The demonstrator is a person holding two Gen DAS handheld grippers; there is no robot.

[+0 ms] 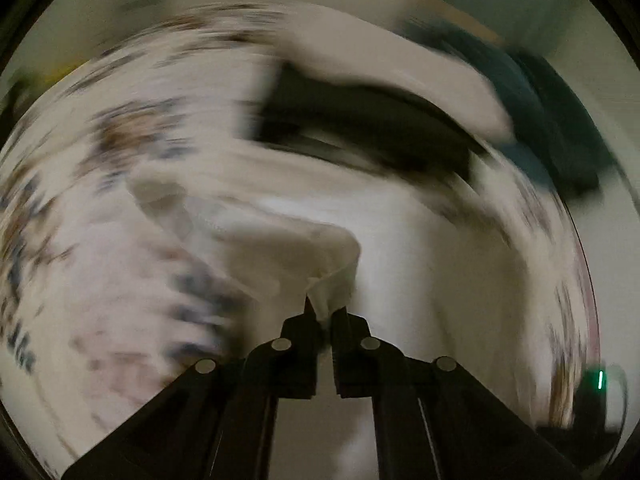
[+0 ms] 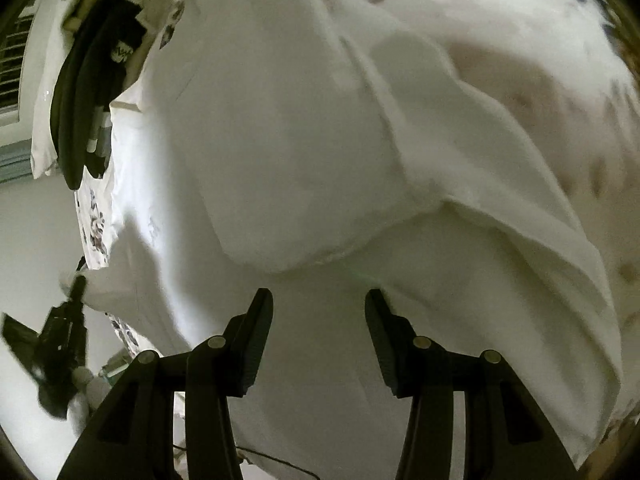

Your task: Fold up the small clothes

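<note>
A white garment (image 2: 304, 160) lies spread on a floral-print bedsheet (image 2: 540, 40), with one part folded over near the right. My left gripper (image 1: 324, 306) is shut on a bunched corner of the white garment (image 1: 332, 264) and holds it lifted; this view is heavily motion-blurred. My right gripper (image 2: 319, 300) is open and empty, its fingers just above the white cloth near its lower edge. The left gripper (image 2: 74, 292) also shows at the far left of the right wrist view, pinching a corner of the cloth.
Dark clothes (image 2: 92, 80) lie piled at the upper left of the bed; they show as a black item (image 1: 360, 120) and a teal item (image 1: 540, 120) in the left wrist view. The floral sheet (image 1: 100, 160) covers the surface.
</note>
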